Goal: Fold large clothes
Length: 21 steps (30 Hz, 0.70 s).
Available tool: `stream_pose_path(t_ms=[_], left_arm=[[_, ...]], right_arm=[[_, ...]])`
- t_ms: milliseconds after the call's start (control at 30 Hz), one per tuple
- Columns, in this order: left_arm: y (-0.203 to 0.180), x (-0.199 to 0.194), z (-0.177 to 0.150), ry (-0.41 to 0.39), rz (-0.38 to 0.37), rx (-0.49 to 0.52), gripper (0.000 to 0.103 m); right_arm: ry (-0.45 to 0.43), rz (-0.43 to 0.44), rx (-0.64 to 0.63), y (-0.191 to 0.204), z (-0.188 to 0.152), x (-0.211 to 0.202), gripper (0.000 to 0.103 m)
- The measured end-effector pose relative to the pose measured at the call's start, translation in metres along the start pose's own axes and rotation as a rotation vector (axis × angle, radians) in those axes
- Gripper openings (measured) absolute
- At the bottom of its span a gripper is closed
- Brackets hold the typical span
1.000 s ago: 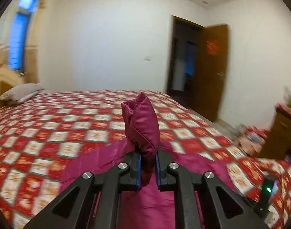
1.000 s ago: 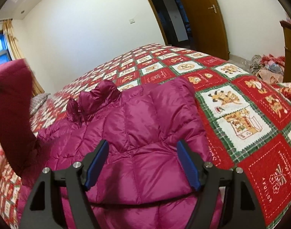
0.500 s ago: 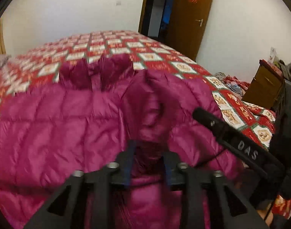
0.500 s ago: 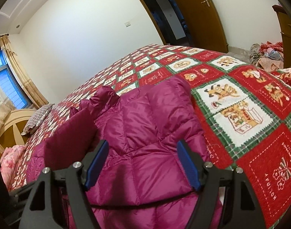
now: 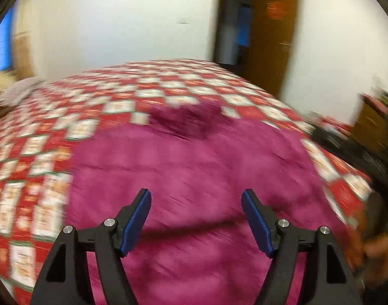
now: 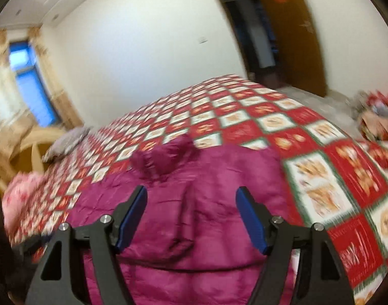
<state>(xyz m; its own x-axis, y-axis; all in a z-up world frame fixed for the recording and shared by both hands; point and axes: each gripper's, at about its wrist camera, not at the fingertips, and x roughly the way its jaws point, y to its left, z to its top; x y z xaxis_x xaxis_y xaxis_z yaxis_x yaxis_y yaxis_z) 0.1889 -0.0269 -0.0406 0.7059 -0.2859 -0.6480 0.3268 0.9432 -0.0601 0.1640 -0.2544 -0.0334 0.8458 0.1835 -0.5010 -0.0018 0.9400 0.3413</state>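
Both tools are seen spread wide with nothing held between the fingers; the left gripper [image 5: 196, 218] is made of matte black plastic arms with silver rivets, and flat blue pads [image 5: 136, 222] line the inner faces of its tapered fingers; the right gripper [image 6: 191, 216] is built the same way, with its blue pads [image 6: 251, 219] set equally far apart. Beyond the fingertips of each, from 6 o'clock up toward the centre, a magenta down jacket [image 5: 194, 167] is laid flat on the bed; its shell is glossy and puffy, and quilted seams are faintly made out through heavy motion blur. In the right wrist view the jacket [image 6: 209, 203] is crossed by a vertical crease near the middle and a curved dark seam lower down; a bunched, darker hood [image 6: 166, 157] is seen at its far edge, toward 12 o'clock of the garment. A quilted bedspread [image 6: 321, 178] in red, white and green squares, printed with small pictures, is spread beneath the jacket and extends to 3 o'clock and 9 o'clock. A grey pillow [image 6: 66, 141] is lying at 9 o'clock near a pale wooden headboard [image 6: 28, 147]; a pink patterned cloth [image 6: 18, 193] is seen below it. A brown wooden door [image 6: 295, 30] is standing open at 1 o'clock against a plain white wall [image 6: 143, 38]; a blue-lit window [image 6: 31, 81] with beige curtains is placed at 10 o'clock.
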Motion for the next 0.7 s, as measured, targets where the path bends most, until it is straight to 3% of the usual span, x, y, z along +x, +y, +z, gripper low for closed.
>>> stream_pose_path(t_ms=[67,100,133,200,400,467,633,700], left_arm=[[0.017,0.010,0.013,-0.016,0.101,-0.040,0.074],[0.028,0.018,0.021,-0.027,0.198,-0.050,0.074],[0.034,0.023,0.024,-0.032,0.250,-0.050,0.074],[0.051,0.039,0.025,-0.018,0.344,-0.062,0.074],[0.089,0.082,-0.011,0.115,0.372,-0.168,0.074],[0.092,0.089,-0.024,0.120,0.356,-0.187,0.074],[0.095,0.102,-0.028,0.166,0.368,-0.218,0.089],[0.094,0.104,-0.027,0.177,0.386,-0.215,0.090]], right_arm=[[0.039,0.016,-0.048,0.019,0.002,0.017,0.059],[0.071,0.021,-0.076,0.028,0.001,0.028,0.055],[0.106,0.019,-0.107,0.036,-0.003,0.038,0.048],[0.194,-0.003,-0.172,0.050,-0.015,0.062,0.041],[0.321,-0.068,-0.200,0.033,-0.048,0.094,0.039],[0.331,-0.052,-0.195,0.027,-0.054,0.096,0.039],[0.337,-0.053,-0.216,0.024,-0.059,0.091,0.039],[0.344,-0.057,-0.220,0.026,-0.059,0.092,0.039]])
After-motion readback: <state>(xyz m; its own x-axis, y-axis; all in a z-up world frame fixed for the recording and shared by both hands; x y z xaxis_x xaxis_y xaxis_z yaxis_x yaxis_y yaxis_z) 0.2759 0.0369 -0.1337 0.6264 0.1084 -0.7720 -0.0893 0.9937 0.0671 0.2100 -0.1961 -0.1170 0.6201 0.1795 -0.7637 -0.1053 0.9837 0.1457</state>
